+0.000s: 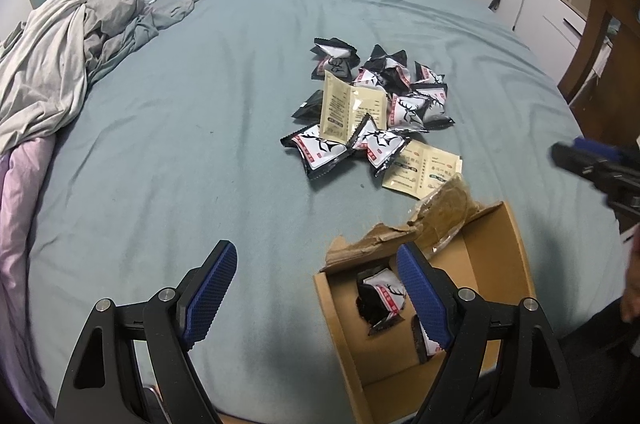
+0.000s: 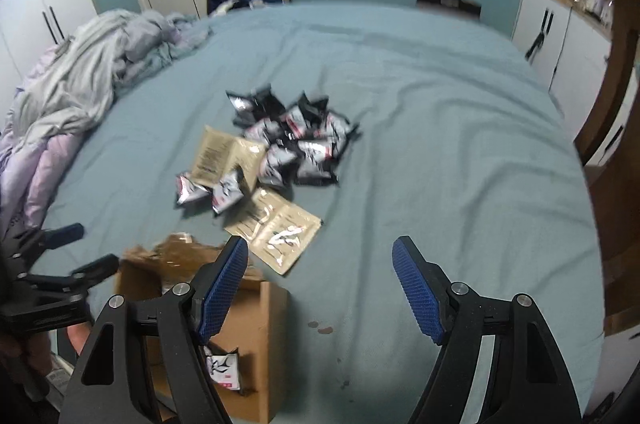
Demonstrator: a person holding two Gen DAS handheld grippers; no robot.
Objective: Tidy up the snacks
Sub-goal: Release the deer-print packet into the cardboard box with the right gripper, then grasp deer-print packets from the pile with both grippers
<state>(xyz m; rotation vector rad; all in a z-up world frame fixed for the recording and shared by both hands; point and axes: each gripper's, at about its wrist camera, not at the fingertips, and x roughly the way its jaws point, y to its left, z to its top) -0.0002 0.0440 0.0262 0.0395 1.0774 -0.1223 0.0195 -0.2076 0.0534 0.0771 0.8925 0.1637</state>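
Both grippers hang over the bed (image 1: 200, 104) with fingers spread wide and nothing between them. The left gripper (image 1: 316, 284) sits at the cardboard box (image 1: 516, 264), which holds two snack packets (image 1: 384, 296). The right gripper (image 2: 320, 284) hovers just beside it. The snack pile (image 1: 380, 96) lies mid-bed with tan sachets (image 1: 424, 168).

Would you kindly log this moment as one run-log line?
left gripper: open, empty | right gripper: open, empty | box: two snacks inside | pile: on bed
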